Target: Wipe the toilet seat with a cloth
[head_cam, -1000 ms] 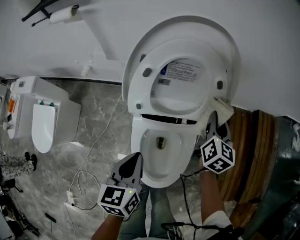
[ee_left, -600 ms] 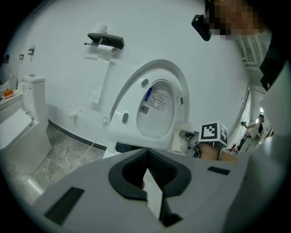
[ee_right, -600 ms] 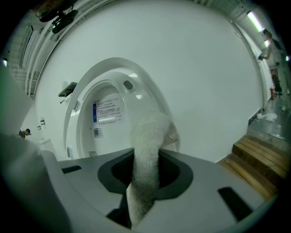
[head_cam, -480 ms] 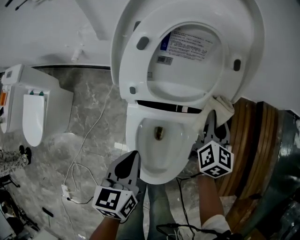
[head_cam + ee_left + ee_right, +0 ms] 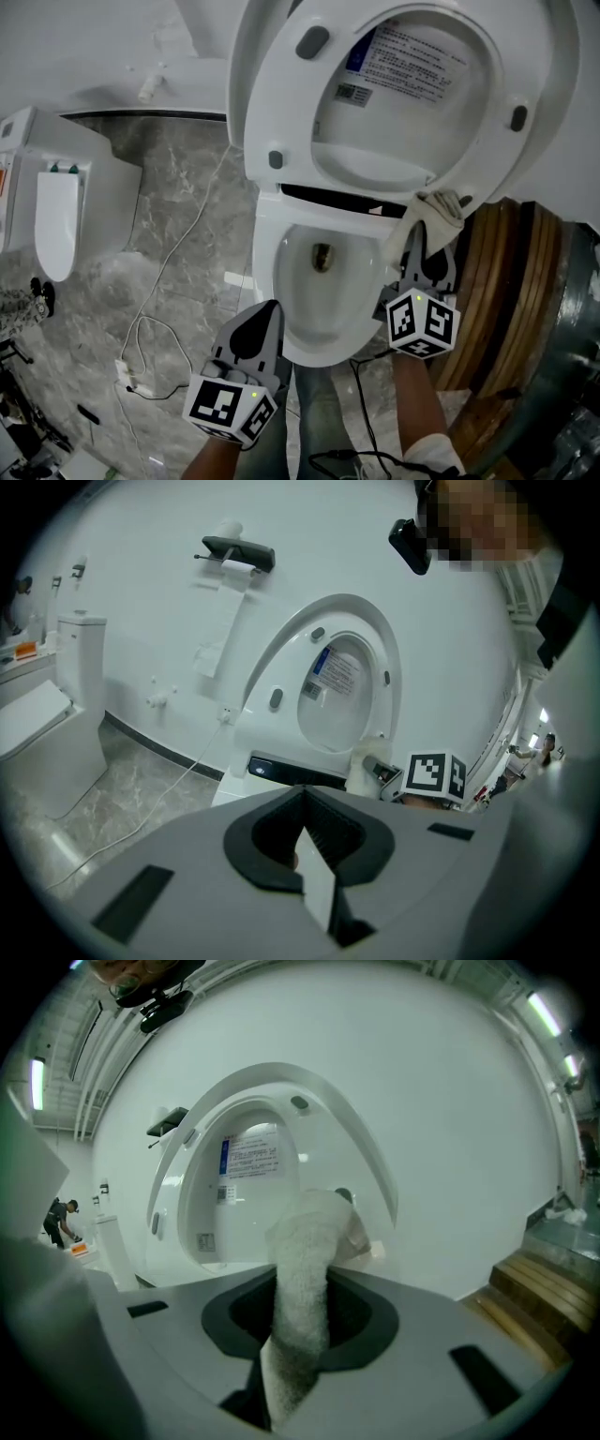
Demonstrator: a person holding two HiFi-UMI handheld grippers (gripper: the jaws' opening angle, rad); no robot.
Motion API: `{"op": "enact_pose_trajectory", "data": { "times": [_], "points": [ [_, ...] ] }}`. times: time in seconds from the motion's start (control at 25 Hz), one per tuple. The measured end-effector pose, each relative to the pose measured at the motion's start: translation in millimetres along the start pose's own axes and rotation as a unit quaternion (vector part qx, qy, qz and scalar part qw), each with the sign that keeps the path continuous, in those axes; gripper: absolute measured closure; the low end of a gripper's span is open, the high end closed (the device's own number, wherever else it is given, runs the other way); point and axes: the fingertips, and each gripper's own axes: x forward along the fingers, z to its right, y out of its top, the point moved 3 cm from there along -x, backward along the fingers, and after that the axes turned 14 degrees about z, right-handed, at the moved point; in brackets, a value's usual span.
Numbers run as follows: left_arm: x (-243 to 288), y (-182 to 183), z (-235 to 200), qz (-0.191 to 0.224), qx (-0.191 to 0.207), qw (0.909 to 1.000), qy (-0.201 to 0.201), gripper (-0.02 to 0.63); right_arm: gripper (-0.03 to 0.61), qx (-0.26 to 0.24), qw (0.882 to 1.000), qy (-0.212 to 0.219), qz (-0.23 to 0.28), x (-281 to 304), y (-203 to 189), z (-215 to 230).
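Note:
The white toilet's seat [image 5: 286, 103] stands raised against its lid, above the open bowl [image 5: 272, 281]. My right gripper [image 5: 422, 242] is shut on a pale cloth [image 5: 436, 208], whose free end presses on the seat's lower right edge near the hinge. In the right gripper view the cloth [image 5: 305, 1241] rises from between the jaws of the gripper [image 5: 302, 1288] up to the seat [image 5: 187, 1194]. My left gripper [image 5: 265, 317] hangs shut and holds nothing beside the bowl's front left rim. Its own view shows the gripper [image 5: 303, 799] aimed at the toilet, with the cloth [image 5: 364, 766] at the right.
A second white toilet [image 5: 56, 206] stands at the left. A white cable [image 5: 169, 272] runs over the marble floor to a plug [image 5: 125, 375]. Wooden planks [image 5: 506, 281] lie right of the bowl. A paper holder [image 5: 234, 550] hangs on the wall.
The head view has closed in on the toilet. My right gripper has slid the cloth a little along the seat's lower right edge towards the hinge. The left gripper has stayed shut by the bowl.

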Motion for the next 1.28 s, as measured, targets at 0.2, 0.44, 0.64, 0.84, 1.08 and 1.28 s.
{"op": "enact_pose_trajectory", "data": {
  "times": [0.2,0.44,0.64,0.84,1.08,1.28],
  "points": [
    [-10.4,-3.3,-20.0,0.004,-0.009,0.9998,0.015,0.603,0.488,-0.006,1.000,0.021,-0.015,1.8,-22.0,-32.1],
    [-27.9,1.1,-53.2,0.008,-0.020,0.9991,0.037,0.603,0.488,-0.018,0.998,0.058,-0.029,9.8,-37.2,-83.7],
    [-39.4,13.7,-85.1,0.020,-0.028,0.9980,0.054,0.603,0.488,-0.016,0.997,0.073,-0.027,15.0,-40.2,-128.9],
    [-51.0,28.3,-108.1,0.032,-0.036,0.9969,0.062,0.603,0.488,-0.009,0.996,0.082,-0.028,17.5,-39.5,-170.5],
    [-62.6,49.4,-124.9,0.045,-0.041,0.9962,0.063,0.603,0.488,-0.011,0.994,0.107,-0.035,19.0,-35.9,-220.3],
    [-65.1,61.5,-134.1,0.054,-0.044,0.9958,0.060,0.603,0.488,-0.019,0.994,0.107,-0.028,28.3,-18.8,-236.7]
  ]
}}
